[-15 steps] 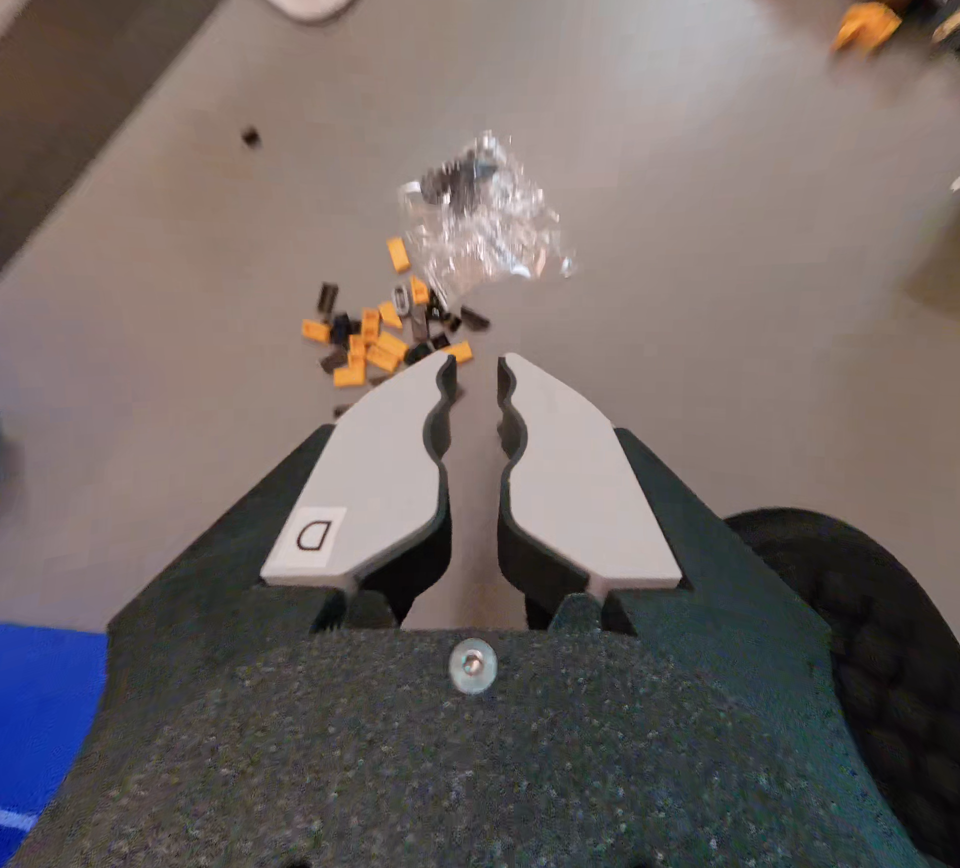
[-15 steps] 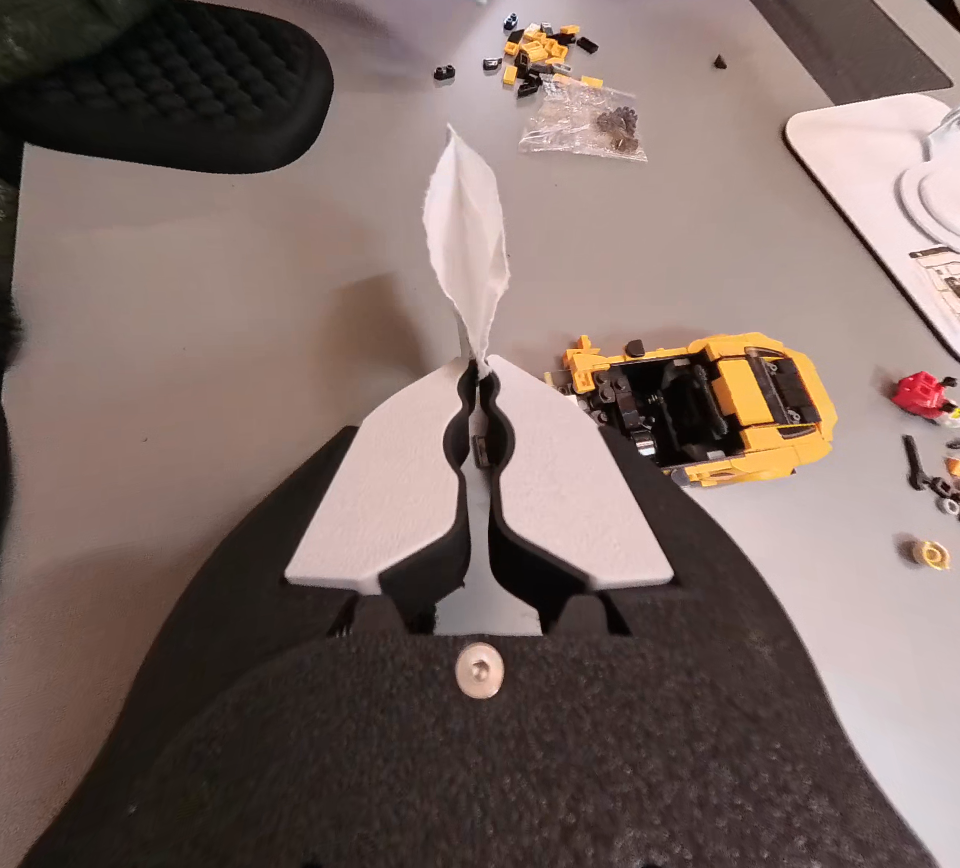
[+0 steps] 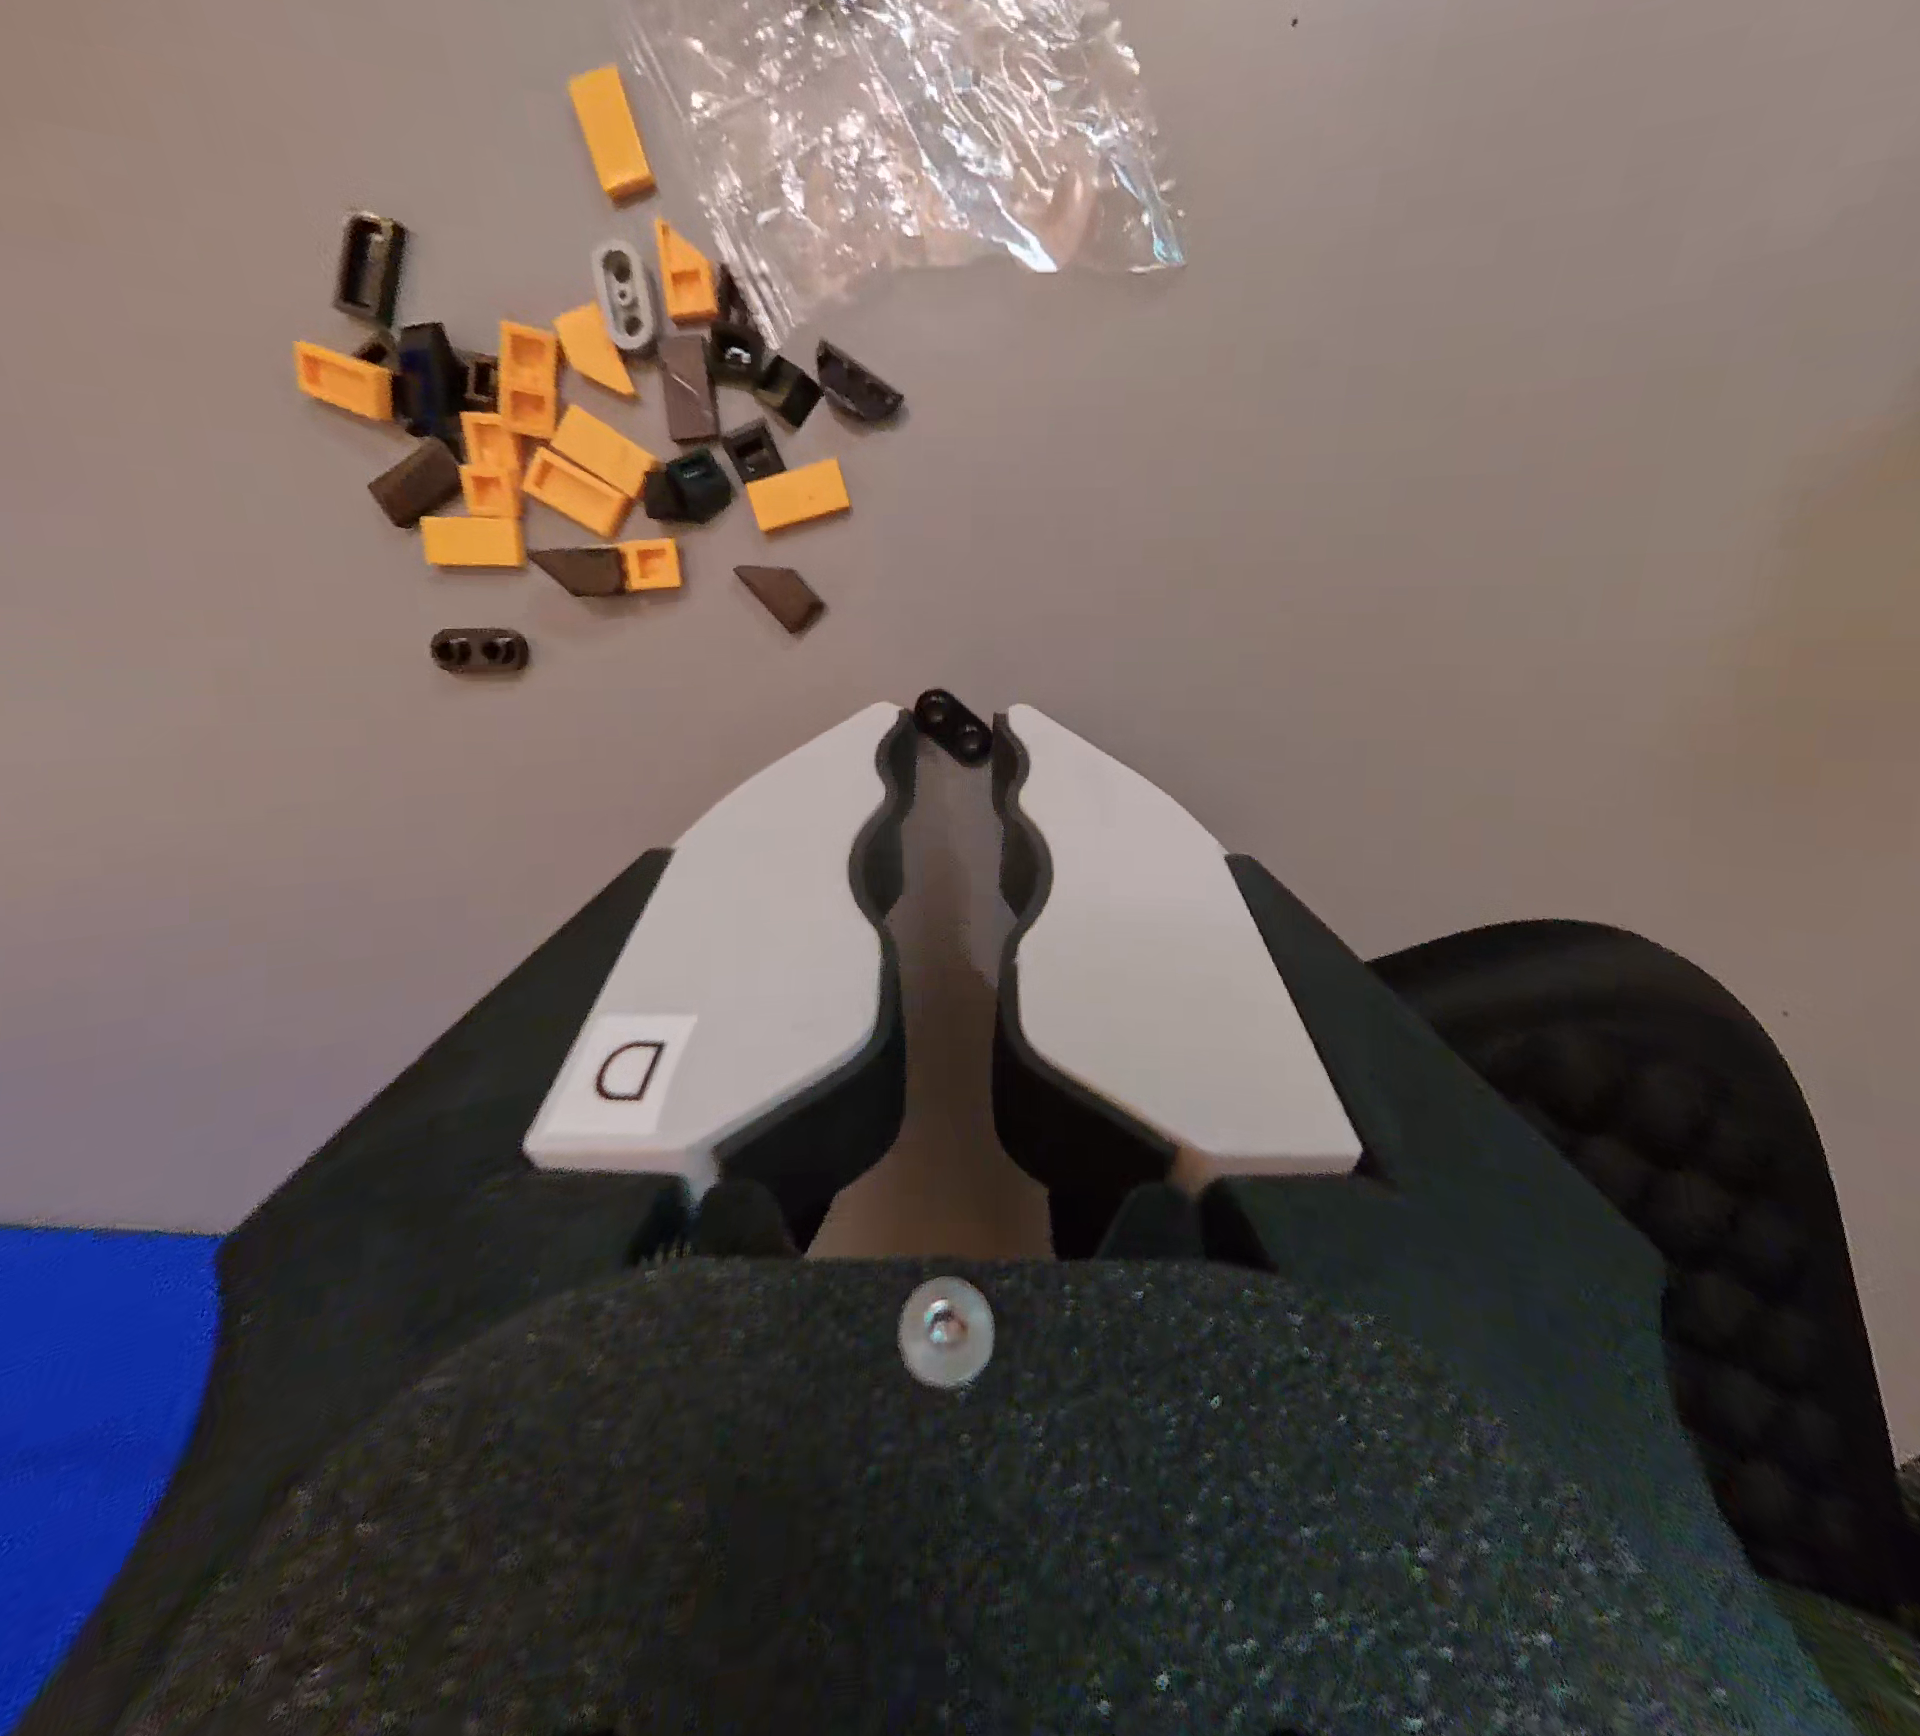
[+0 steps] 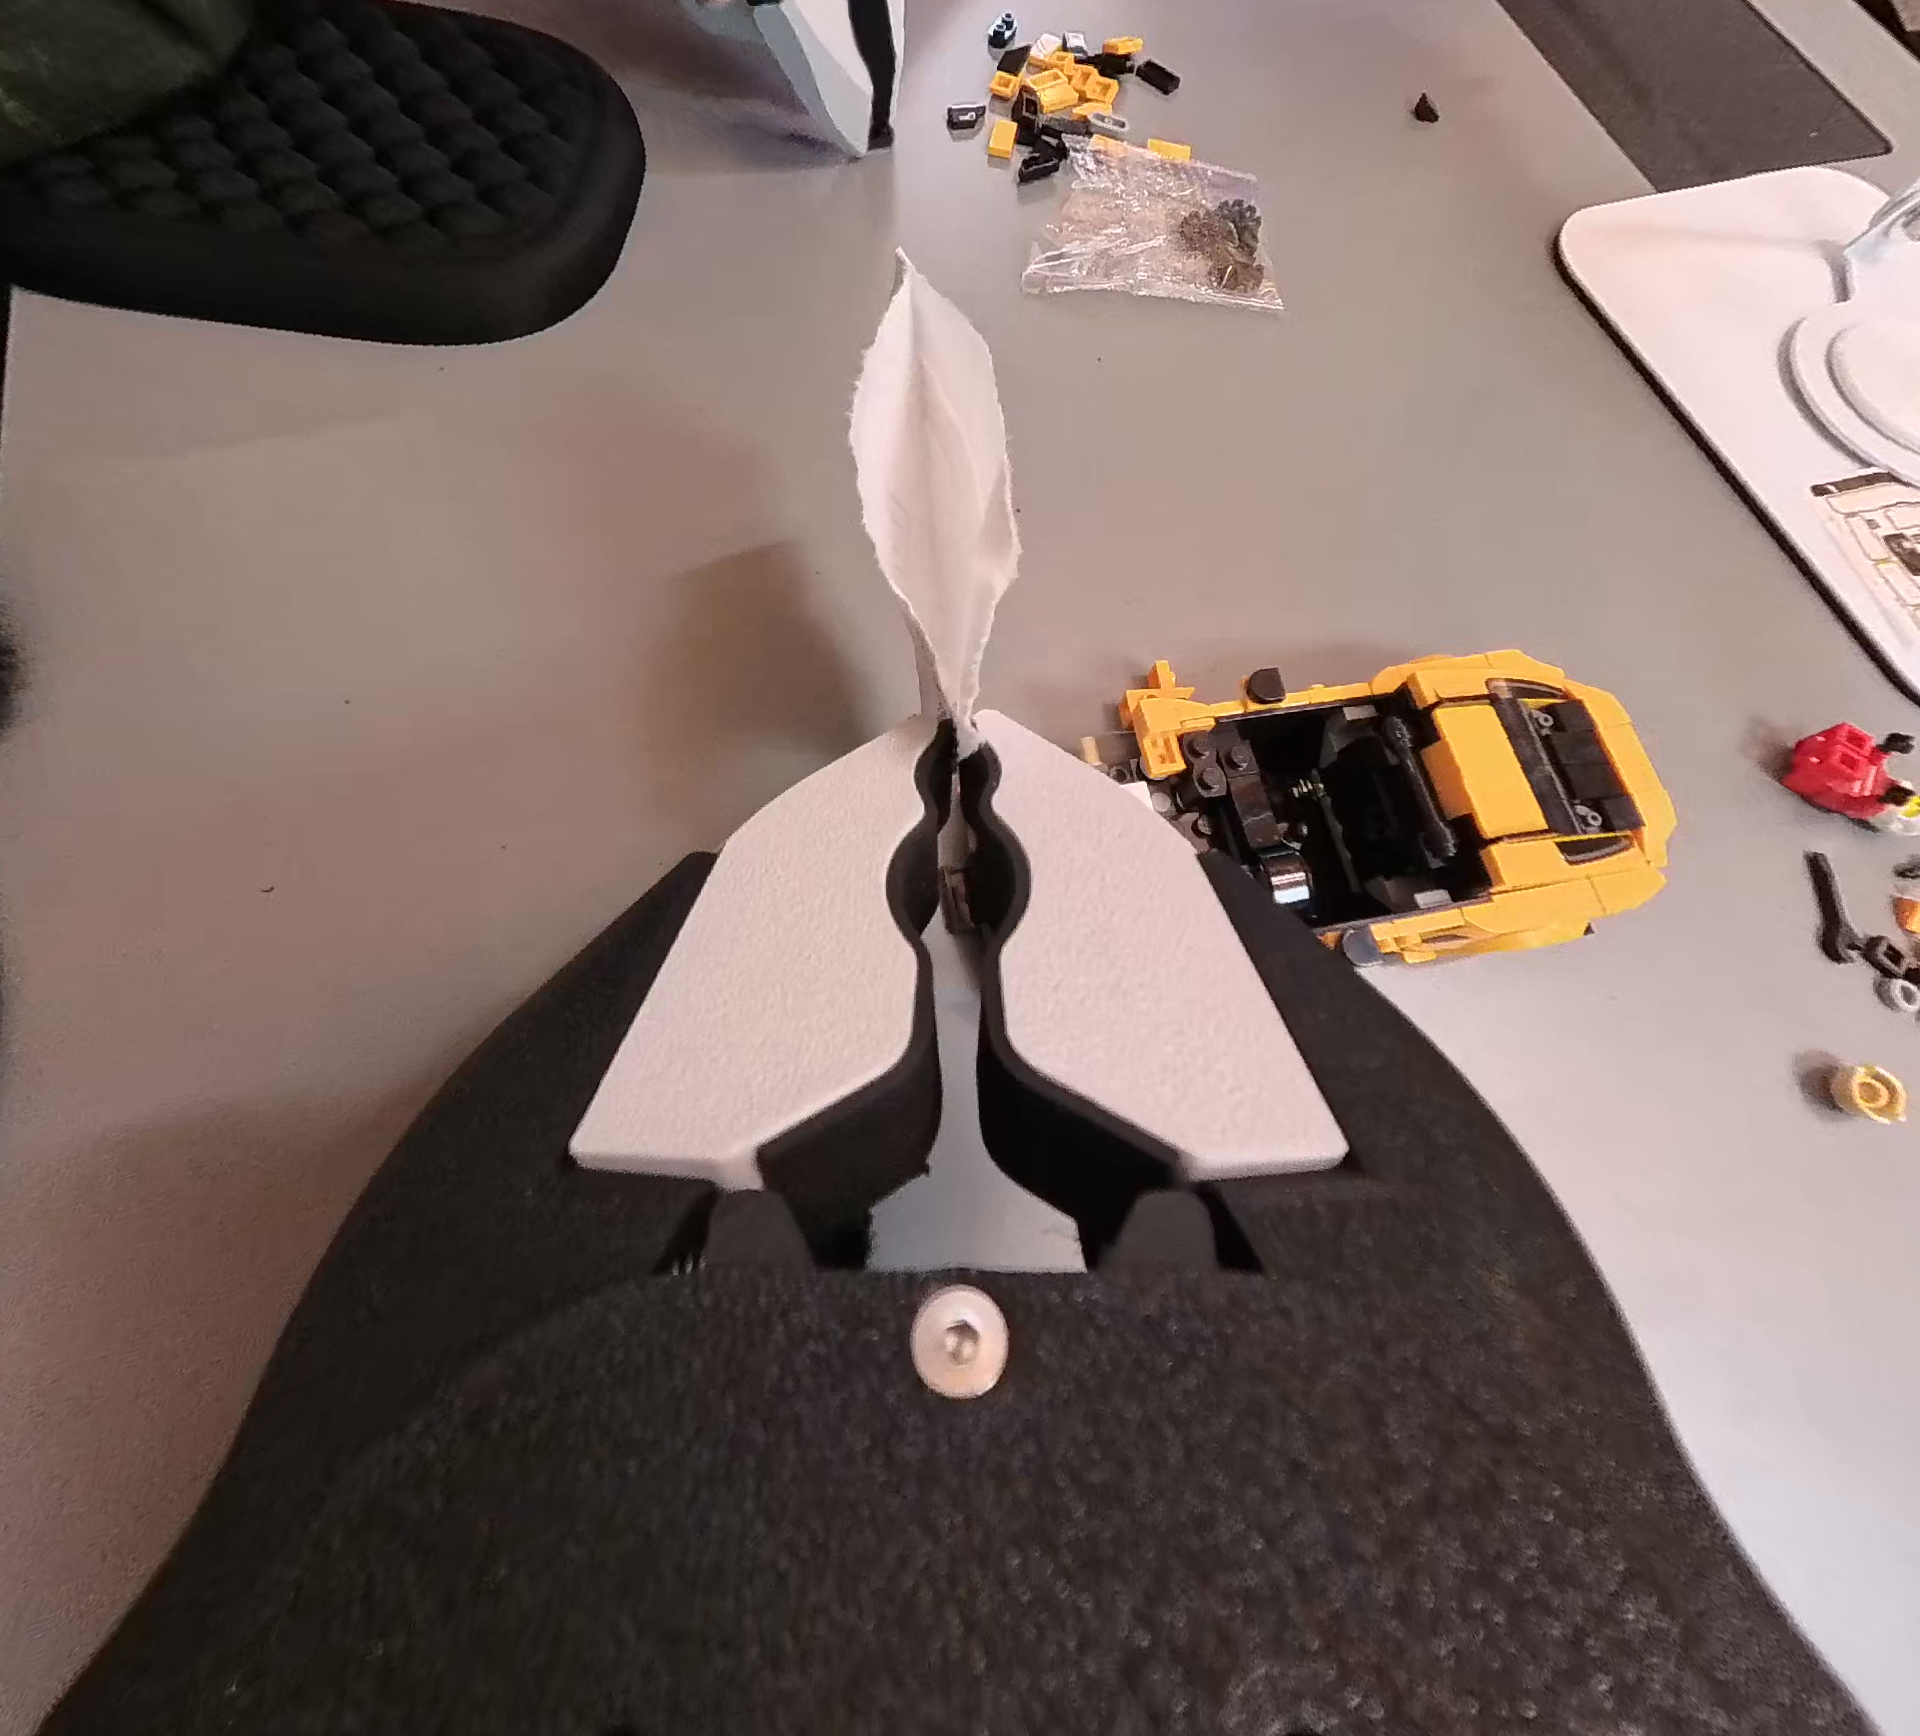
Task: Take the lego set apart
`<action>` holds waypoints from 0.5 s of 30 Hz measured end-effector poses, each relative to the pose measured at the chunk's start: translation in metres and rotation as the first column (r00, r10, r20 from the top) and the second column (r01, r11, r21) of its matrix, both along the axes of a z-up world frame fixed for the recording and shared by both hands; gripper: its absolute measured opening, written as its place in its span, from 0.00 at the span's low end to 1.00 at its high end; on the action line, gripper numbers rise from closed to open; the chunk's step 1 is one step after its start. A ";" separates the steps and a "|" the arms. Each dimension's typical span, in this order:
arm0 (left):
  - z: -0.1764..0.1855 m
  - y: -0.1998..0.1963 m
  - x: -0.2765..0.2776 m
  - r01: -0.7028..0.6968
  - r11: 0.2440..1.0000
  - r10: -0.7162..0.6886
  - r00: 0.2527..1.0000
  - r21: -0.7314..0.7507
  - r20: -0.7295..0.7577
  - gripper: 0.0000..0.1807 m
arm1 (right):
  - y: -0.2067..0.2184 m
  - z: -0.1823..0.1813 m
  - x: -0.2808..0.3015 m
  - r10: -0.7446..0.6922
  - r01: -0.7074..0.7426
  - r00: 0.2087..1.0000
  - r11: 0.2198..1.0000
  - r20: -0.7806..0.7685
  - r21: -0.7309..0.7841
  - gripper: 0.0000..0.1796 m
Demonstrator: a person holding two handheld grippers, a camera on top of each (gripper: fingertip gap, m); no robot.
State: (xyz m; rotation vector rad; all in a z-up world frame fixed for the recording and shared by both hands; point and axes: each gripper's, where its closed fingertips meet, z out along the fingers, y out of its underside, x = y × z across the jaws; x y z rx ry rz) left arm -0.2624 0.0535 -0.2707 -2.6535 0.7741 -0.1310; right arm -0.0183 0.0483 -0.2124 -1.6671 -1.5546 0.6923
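Your left gripper had its jaws narrowly parted around a small black piece, beside the loose pile on the counter; whether they pinched it was unclear. Likely you were setting it down, so next came widening the jaws. Only the right view showed the half-stripped car, and your right gripper clamped on a white scrap.
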 end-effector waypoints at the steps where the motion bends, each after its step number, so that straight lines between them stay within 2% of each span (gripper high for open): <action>1: 0.000 0.000 0.002 0.017 1.000 -0.017 1.000 0.004 -0.002 0.07 | 0.000 0.000 0.000 0.001 -0.001 1.000 1.000 0.000 0.000 0.00; 3: 0.007 0.004 0.013 0.068 0.996 -0.069 0.998 0.050 0.010 0.07 | -0.001 -0.001 0.000 0.003 -0.003 1.000 1.000 0.004 0.001 0.00; 5: 0.037 0.009 0.057 0.168 0.966 -0.200 0.967 0.194 0.159 0.07 | -0.001 -0.002 0.000 0.002 -0.002 1.000 1.000 0.013 -0.005 0.00; 7: 0.080 0.004 0.109 0.263 0.900 -0.371 0.881 0.348 0.294 0.06 | -0.002 -0.005 -0.001 0.007 -0.006 1.000 1.000 0.028 -0.012 0.00; 10: 0.118 -0.015 0.172 0.389 0.786 -0.569 0.758 0.479 0.318 0.07 | -0.006 -0.006 -0.003 0.019 -0.019 0.999 1.000 0.047 -0.003 0.00; 12: 0.116 -0.022 0.196 0.457 0.753 -0.621 0.731 0.473 0.283 0.07 | -0.008 -0.007 -0.004 0.029 -0.029 0.998 1.000 0.058 0.006 0.00; 15: 0.092 -0.027 0.211 0.542 0.738 -0.655 0.719 0.401 0.233 0.07 | -0.012 -0.008 -0.005 0.042 -0.043 0.997 0.999 0.065 0.011 0.00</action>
